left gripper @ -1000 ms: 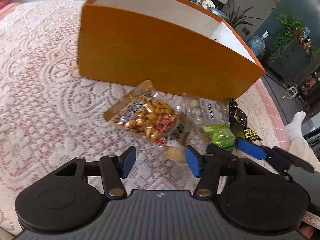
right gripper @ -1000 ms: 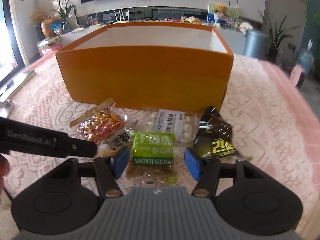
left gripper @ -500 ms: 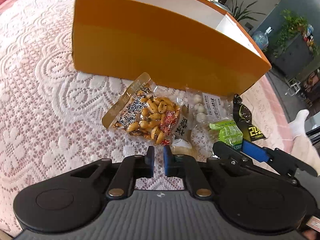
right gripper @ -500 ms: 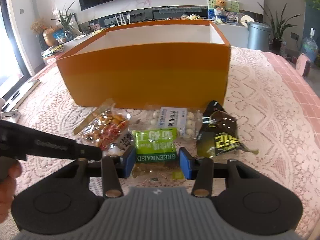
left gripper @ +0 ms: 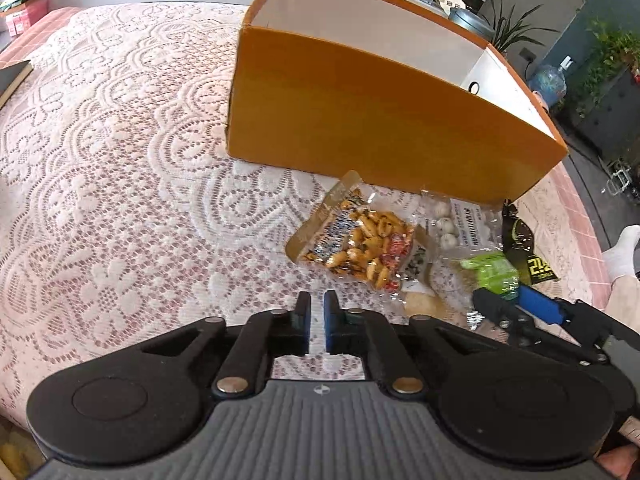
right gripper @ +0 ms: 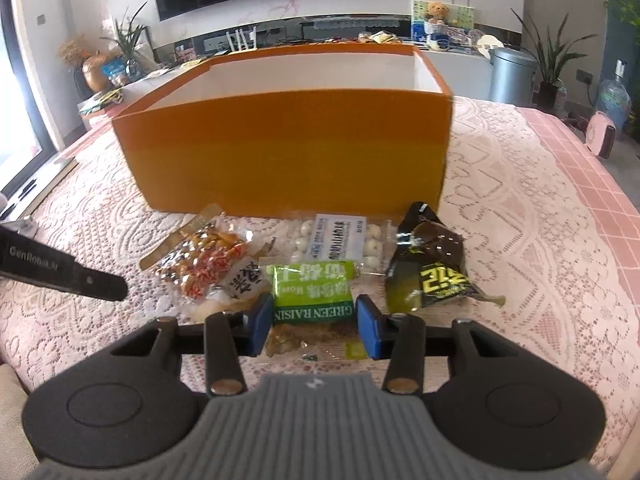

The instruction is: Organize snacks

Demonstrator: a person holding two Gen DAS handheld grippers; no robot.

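An open orange box (right gripper: 288,160) stands on the lace tablecloth, also in the left wrist view (left gripper: 380,128). In front of it lie snack packs: peanuts (right gripper: 200,264) (left gripper: 356,244), white candies (right gripper: 336,240) (left gripper: 460,220), a green raisin pack (right gripper: 312,292) (left gripper: 492,272) and a dark pack (right gripper: 432,268) (left gripper: 528,252). My right gripper (right gripper: 312,326) has its jaws closed against both sides of the green raisin pack. My left gripper (left gripper: 316,320) is shut and empty, just left of the peanut pack.
The lace tablecloth (left gripper: 120,184) covers the table. A small cream pack (right gripper: 240,284) lies between the peanuts and the raisins. The left gripper's body (right gripper: 60,272) shows at the left in the right wrist view. A bin (right gripper: 512,76) and plants stand beyond the table.
My left gripper closed from open to shut and moved left, away from the packs. My right gripper moved forward and narrowed onto the green raisin pack.
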